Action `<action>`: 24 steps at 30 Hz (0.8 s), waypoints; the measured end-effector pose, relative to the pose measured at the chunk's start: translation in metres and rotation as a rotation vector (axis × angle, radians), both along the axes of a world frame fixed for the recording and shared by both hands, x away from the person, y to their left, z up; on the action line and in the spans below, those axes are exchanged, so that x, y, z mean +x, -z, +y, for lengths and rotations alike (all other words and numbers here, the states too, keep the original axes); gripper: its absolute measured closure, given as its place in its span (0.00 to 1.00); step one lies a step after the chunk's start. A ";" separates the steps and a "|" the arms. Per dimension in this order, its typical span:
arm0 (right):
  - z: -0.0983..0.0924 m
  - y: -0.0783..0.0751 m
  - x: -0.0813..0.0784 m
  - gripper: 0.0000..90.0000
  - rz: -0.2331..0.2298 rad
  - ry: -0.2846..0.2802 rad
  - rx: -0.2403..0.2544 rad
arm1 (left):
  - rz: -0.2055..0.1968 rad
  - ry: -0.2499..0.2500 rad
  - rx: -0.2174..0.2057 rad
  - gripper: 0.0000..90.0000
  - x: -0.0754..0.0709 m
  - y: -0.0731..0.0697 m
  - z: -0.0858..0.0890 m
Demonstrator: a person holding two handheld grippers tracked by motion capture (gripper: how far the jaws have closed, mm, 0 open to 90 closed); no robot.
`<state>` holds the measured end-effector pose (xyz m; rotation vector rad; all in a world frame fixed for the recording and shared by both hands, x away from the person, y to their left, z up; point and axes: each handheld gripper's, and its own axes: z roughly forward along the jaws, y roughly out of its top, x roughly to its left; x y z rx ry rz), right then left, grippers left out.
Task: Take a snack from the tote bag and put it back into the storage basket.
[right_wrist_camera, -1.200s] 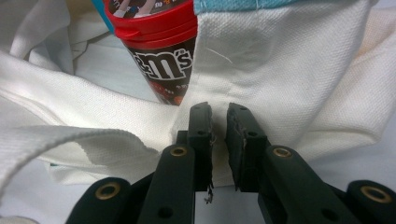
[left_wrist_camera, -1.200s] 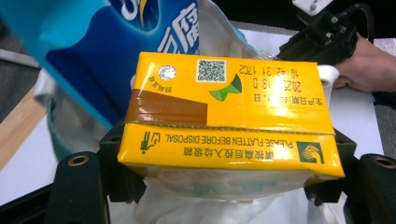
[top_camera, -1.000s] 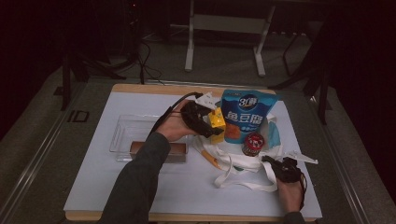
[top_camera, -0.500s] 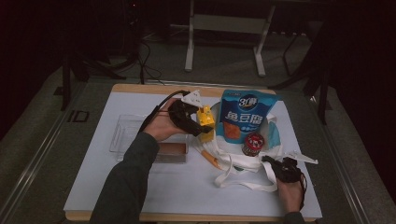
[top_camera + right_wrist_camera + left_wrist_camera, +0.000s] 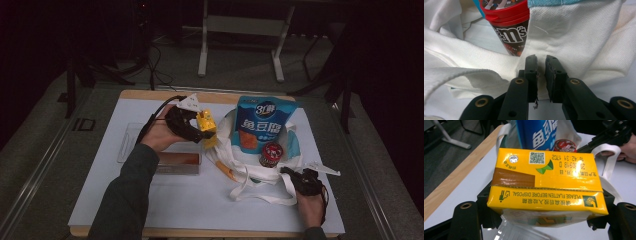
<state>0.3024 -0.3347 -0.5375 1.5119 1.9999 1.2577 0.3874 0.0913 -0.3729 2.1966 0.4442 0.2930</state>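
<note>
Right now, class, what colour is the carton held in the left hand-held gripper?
Yellow carton; clearest in the left gripper view.

Yellow drink carton (image 5: 546, 182) held sideways, just beside the white tote bag (image 5: 260, 172).

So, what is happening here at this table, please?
A person is packing a white cloth bag using two hand-held grippers. The left gripper holds a yellow carton between its jaws, above the table and just left of the bag. The right gripper is clamped on the bag's edge, near the person's side. A blue snack pouch and a tube of M&M's are already in the bag. A clear tray sits at the left.
</note>
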 end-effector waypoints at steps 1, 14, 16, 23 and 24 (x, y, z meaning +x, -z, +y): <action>0.000 0.000 0.000 0.89 0.000 0.000 0.000 | 0.002 -0.006 0.002 0.32 0.000 0.001 0.002; 0.000 0.000 0.000 0.89 0.003 0.001 0.004 | 0.014 -0.076 0.009 0.32 0.000 0.007 0.024; 0.000 0.000 0.000 0.89 0.002 0.001 0.002 | 0.011 -0.089 0.013 0.32 0.000 0.008 0.027; 0.000 0.000 0.000 0.89 0.001 0.001 0.002 | 0.015 -0.160 0.023 0.32 0.000 0.014 0.045; 0.000 0.000 0.000 0.89 0.002 0.001 0.003 | 0.016 -0.169 0.021 0.32 0.000 0.015 0.048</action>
